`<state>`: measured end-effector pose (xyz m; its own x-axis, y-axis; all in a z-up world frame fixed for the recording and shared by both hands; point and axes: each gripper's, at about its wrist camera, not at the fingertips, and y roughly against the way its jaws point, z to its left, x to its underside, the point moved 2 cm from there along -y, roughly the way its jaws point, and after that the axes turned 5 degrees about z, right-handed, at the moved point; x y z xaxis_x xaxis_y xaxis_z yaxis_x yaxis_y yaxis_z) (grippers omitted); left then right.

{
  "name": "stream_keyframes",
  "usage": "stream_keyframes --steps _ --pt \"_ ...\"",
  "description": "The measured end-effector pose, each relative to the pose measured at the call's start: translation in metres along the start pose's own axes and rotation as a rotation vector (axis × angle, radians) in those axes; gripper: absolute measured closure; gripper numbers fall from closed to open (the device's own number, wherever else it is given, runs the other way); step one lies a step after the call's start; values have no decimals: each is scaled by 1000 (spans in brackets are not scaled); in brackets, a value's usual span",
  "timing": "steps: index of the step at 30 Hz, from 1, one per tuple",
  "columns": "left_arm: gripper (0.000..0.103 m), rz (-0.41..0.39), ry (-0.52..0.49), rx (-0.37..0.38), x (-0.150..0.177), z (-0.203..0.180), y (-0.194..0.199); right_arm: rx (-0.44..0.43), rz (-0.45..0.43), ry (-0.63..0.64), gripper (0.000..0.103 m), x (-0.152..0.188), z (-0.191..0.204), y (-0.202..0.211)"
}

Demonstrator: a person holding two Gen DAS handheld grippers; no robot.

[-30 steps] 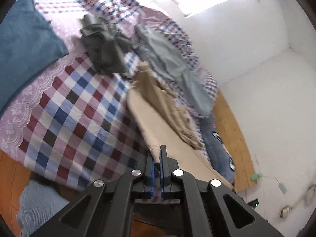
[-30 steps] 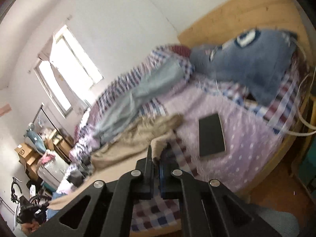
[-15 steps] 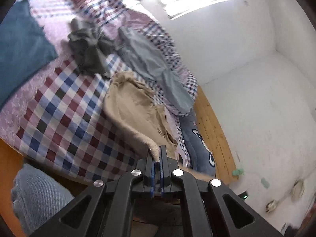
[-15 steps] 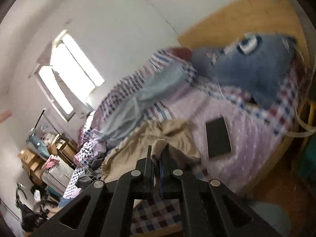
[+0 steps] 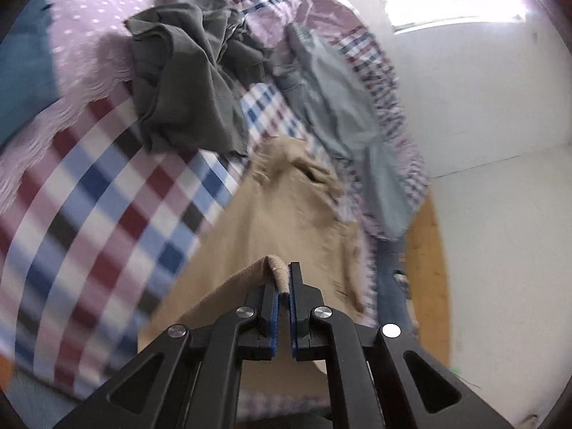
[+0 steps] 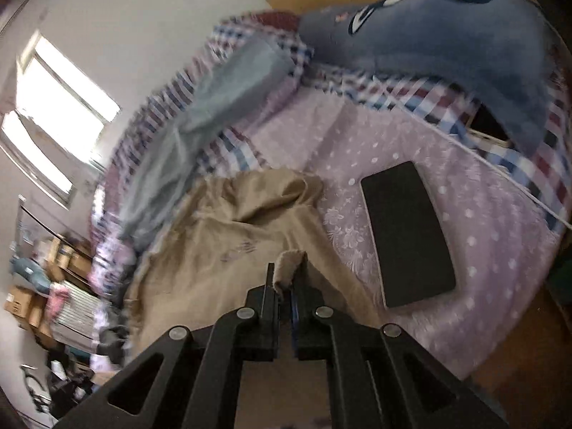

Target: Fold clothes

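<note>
A tan garment (image 5: 286, 221) lies spread over the checked bedspread (image 5: 89, 193), its far end bunched. My left gripper (image 5: 283, 279) is shut on one hem edge of it, which curls up between the blue pads. In the right wrist view the same tan garment (image 6: 221, 250) stretches away from me, and my right gripper (image 6: 286, 279) is shut on another rolled piece of its edge. Both grippers hold the cloth slightly lifted off the bed.
A crumpled dark grey garment (image 5: 186, 82) and pale grey-blue trousers (image 5: 343, 107) lie further up the bed. A black tablet (image 6: 404, 232) rests on the lilac dotted sheet (image 6: 482, 243) right of the tan garment. A blue plush pillow (image 6: 447, 46) sits at the headboard.
Both grippers have swung lower and closer to the bed while keeping hold of the tan garment. The garment now lies flatter and more spread out.
</note>
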<state>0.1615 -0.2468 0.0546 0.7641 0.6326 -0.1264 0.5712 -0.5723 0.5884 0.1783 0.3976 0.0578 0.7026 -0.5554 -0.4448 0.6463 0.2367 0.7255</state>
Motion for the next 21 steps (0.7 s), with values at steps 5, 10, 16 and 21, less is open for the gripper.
stream_keyframes --steps 5,10,16,21 --pt "101 21 1 -124 -36 16 -61 118 77 30 96 -12 -7 -61" --pt "79 16 -83 -159 -39 21 -75 195 65 31 61 -23 -16 -84" --pt "24 -142 -136 -119 -52 21 -28 186 -87 100 57 -35 2 -62" --pt "24 -36 -120 -131 -30 40 -19 135 -67 215 56 -12 23 -54"
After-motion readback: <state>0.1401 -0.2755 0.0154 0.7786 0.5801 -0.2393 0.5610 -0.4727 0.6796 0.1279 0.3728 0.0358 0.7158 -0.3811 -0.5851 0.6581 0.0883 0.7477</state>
